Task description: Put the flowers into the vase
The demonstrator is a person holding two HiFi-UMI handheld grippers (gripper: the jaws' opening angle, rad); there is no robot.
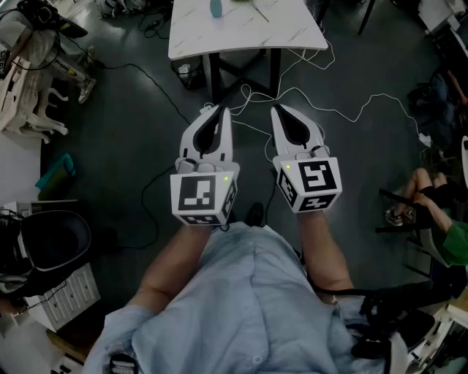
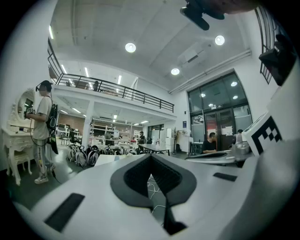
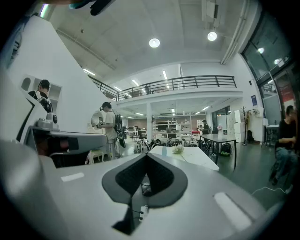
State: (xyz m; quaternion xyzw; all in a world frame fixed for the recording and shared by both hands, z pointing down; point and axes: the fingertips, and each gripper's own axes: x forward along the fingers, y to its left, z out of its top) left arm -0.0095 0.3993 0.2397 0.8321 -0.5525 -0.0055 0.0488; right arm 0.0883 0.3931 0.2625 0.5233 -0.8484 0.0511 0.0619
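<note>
A white marble table [image 1: 241,33] stands ahead of me across the dark floor. On its far part are a small teal vase [image 1: 217,7] and a thin flower stem [image 1: 257,10]. In the right gripper view the flowers [image 3: 178,150] lie as a pale bunch on that table [image 3: 197,158]. My left gripper [image 1: 216,111] and right gripper [image 1: 281,109] are held side by side at waist height, pointing at the table and well short of it. Both are shut with nothing between the jaws, as the left gripper view [image 2: 150,157] and right gripper view [image 3: 146,156] also show.
White cables [image 1: 307,102] trail over the floor between me and the table. A small black bin [image 1: 188,73] sits by the table's legs. A white ornate chair [image 1: 33,95] is at the left, a seated person [image 1: 431,201] at the right, a drawer unit [image 1: 69,292] near my left.
</note>
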